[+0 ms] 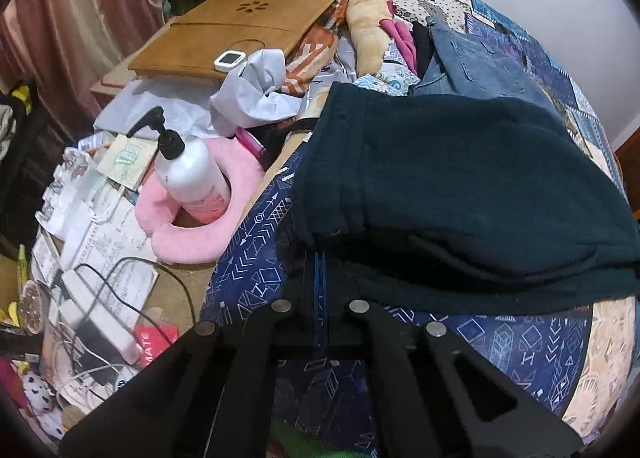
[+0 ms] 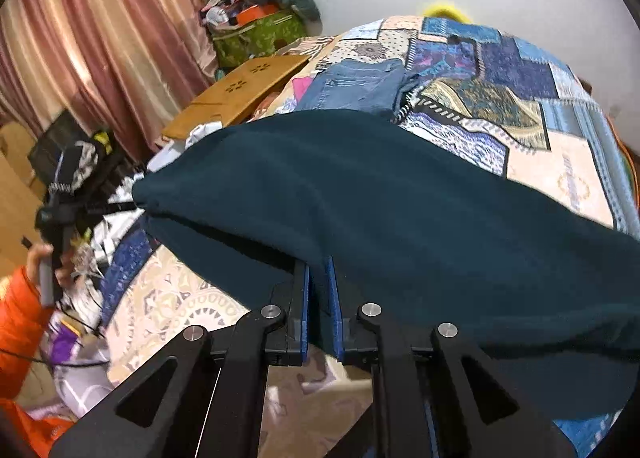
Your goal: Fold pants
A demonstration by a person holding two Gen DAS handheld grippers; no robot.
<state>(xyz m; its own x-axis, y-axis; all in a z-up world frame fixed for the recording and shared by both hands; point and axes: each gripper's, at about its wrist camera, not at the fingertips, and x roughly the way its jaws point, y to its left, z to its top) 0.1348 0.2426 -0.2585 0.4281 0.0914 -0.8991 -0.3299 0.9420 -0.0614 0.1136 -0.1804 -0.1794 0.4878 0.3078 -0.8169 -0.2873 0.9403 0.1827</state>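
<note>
Both claws are carrying a fold across the dark teal pants: the right claw is pinching the near hem between its nearly closed blue pads, and the left claw, fully closed, appears to be gripping the near corner, though its tips are hidden in shadow. Ahead of the claws the pants are lying doubled on the patchwork bed, with jeans beyond. Next, I judge, both claws need to lay the edge square, then release.
</note>
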